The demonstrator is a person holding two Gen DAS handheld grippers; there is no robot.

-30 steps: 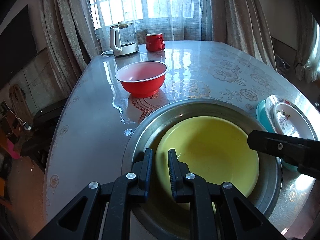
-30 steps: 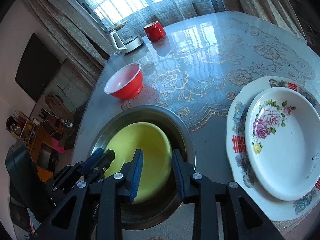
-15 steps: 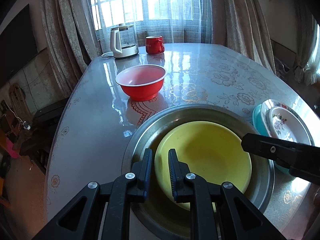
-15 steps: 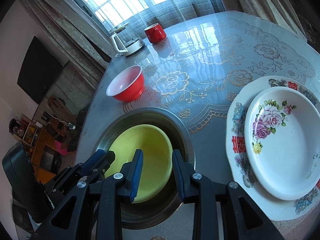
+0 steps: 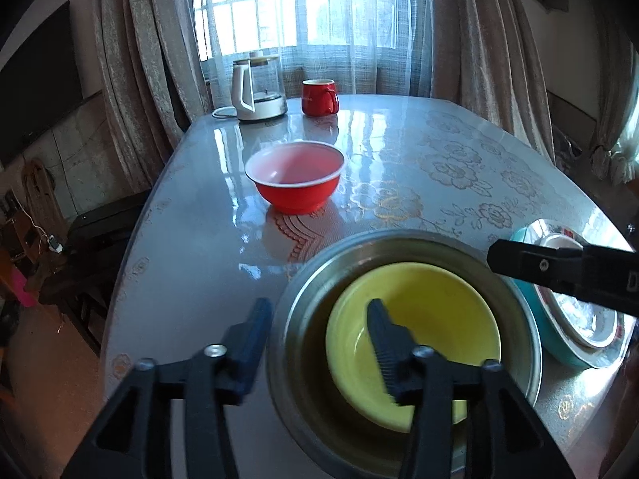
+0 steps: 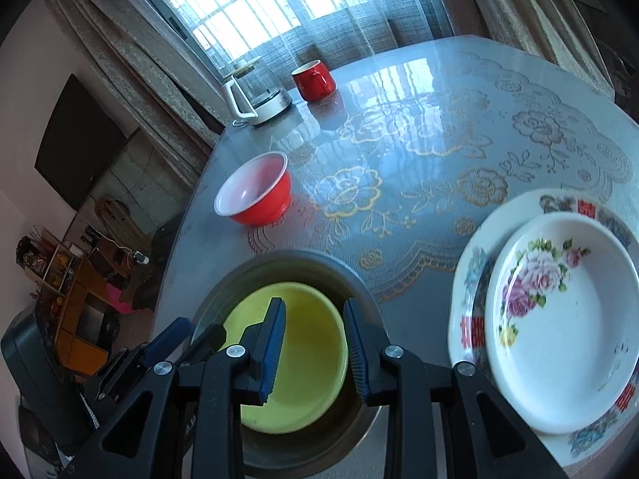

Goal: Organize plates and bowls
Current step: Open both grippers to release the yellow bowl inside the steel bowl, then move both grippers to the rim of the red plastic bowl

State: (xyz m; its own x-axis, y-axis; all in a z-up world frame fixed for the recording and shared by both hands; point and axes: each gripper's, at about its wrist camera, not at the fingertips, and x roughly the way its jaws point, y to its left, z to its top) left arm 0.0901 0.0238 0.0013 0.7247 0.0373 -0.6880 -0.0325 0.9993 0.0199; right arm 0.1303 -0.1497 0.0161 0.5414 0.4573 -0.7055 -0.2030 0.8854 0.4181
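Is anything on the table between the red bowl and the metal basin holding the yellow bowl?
Nothing visible: bare tablecloth lies between the red bowl and the metal basin holding the yellow bowl.

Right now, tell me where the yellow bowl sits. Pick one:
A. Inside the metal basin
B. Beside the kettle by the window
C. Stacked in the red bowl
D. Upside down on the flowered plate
A: the yellow bowl rests upright inside the metal basin, apart from the red bowl and the flowered plate.
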